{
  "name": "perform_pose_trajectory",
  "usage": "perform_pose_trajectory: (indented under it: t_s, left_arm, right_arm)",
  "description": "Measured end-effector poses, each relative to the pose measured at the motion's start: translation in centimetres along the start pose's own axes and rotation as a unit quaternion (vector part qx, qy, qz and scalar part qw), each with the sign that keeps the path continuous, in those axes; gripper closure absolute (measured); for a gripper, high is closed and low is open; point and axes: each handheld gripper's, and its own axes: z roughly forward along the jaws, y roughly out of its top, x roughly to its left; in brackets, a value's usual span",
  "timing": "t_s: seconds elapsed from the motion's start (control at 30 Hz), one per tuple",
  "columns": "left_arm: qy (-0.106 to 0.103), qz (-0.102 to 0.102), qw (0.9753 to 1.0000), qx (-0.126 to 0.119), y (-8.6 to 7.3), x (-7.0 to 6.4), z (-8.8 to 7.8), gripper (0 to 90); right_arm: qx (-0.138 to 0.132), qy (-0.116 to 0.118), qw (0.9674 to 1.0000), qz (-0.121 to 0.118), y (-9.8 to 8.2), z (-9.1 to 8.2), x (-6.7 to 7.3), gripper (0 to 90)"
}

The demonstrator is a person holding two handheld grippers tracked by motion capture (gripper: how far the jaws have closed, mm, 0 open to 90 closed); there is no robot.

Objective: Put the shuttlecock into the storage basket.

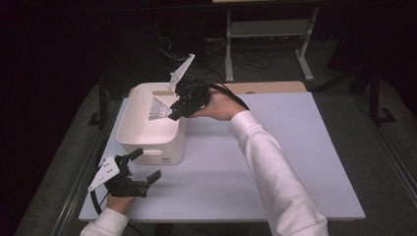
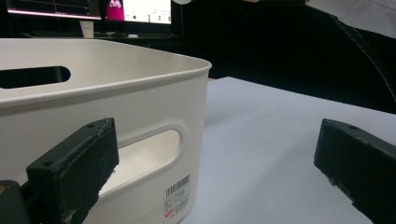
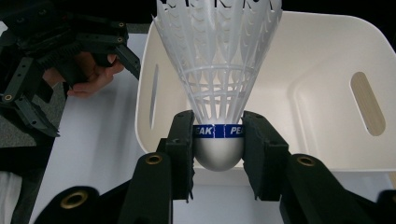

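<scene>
Shuttlecock (image 3: 218,84) sits pinched by its round nose in your right gripper (image 3: 218,144), over the white bin (image 1: 147,137). Your left gripper (image 1: 140,169) rests spread wide beside the bin's near wall.

Dim, dark surroundings; overhead light brightens the white table (image 1: 275,162), and near claw parts blur softly.

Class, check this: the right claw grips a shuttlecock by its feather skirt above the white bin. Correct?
Not quite. The right claw grips the shuttlecock by its rounded base, not its feather skirt, above the white bin; the right gripper view shows it.
</scene>
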Motion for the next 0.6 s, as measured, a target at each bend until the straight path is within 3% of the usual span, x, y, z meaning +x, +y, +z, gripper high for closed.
perform_pose_trajectory:
  t_s: [0.6]
  left_arm:
    - [-0.001, -0.003, 1.0, 0.0, 0.0, 0.0, -0.1, 0.0]
  right_arm:
    - [0.001, 0.019, 0.9998, 0.006, 0.1, 2.8, -0.4, 64.0]
